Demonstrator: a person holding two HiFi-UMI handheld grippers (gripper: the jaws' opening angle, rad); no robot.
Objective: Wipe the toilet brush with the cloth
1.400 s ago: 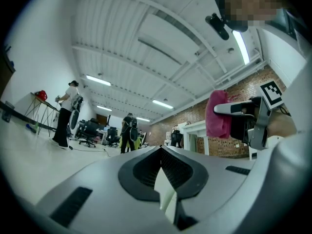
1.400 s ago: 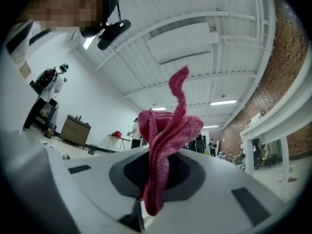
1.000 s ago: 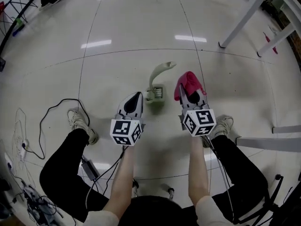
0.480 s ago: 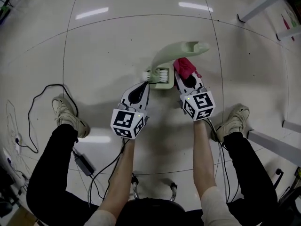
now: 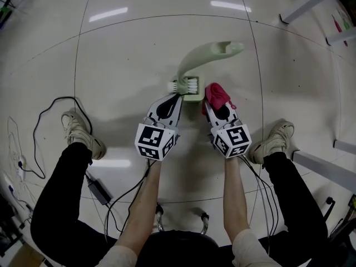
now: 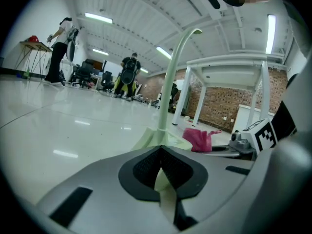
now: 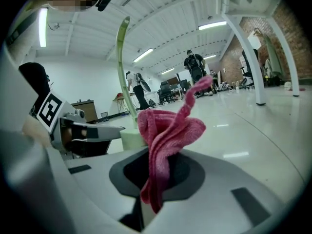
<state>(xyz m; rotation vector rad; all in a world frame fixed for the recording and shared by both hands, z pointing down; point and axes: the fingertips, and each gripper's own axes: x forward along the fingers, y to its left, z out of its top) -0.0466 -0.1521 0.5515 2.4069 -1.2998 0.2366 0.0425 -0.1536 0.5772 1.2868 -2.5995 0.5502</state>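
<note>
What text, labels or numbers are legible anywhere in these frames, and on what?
No readable text in any view.
Left gripper, its cube: black-and-white square marker patterns, no letters or digits.
Right gripper, its cube: the same kind of patterns.
Toilet brush and cloth: no print visible.

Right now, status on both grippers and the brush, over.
Left gripper shut, tip by the toilet brush base. Right gripper shut on the cloth, right beside the brush, contact unclear. Brush upright on the floor; nothing between.
</note>
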